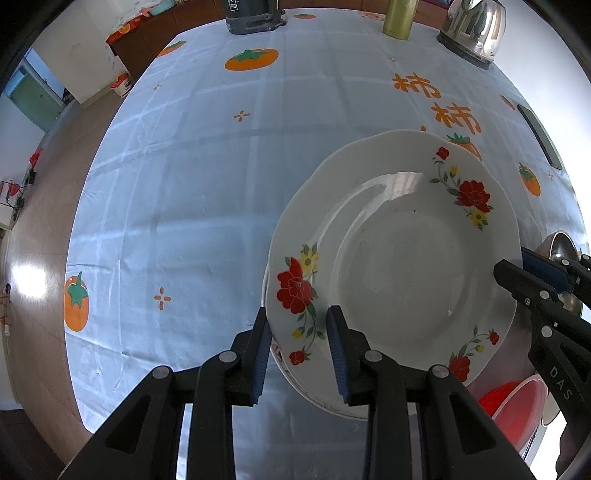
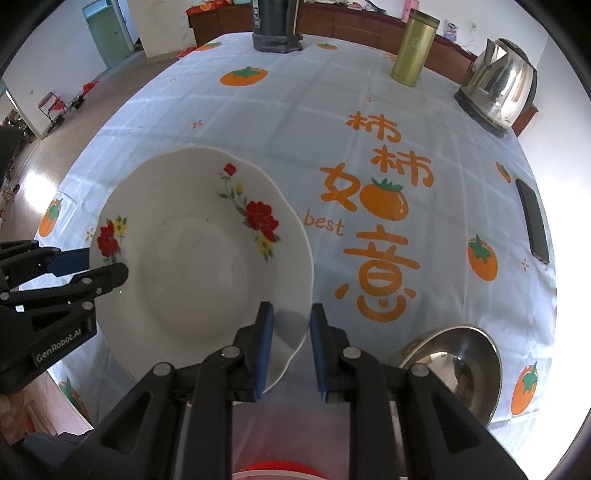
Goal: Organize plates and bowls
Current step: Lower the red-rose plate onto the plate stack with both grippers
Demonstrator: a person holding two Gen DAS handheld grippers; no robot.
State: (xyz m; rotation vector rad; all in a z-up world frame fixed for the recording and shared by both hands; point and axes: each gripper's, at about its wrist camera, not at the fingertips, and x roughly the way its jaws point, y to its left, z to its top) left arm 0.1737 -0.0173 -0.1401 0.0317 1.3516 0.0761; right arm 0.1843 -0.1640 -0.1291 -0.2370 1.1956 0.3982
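Note:
A white plate with red flowers (image 1: 399,258) is held above the tablecloth; a second plate's rim (image 1: 314,391) shows just under it. My left gripper (image 1: 299,354) straddles the plate's near-left rim with jaws parted; whether it pinches is unclear. My right gripper (image 2: 291,347) straddles the plate's (image 2: 199,258) near-right rim, jaws parted, and appears in the left wrist view (image 1: 524,273). A steel bowl (image 2: 461,365) sits to the right. A red plastic bowl (image 1: 517,406) lies below right.
A pale blue persimmon-print tablecloth (image 2: 332,129) covers the round table. At the far edge stand a green thermos (image 2: 413,48), a steel kettle (image 2: 498,88) and a dark container (image 2: 277,26). A black phone (image 2: 532,221) lies at the right.

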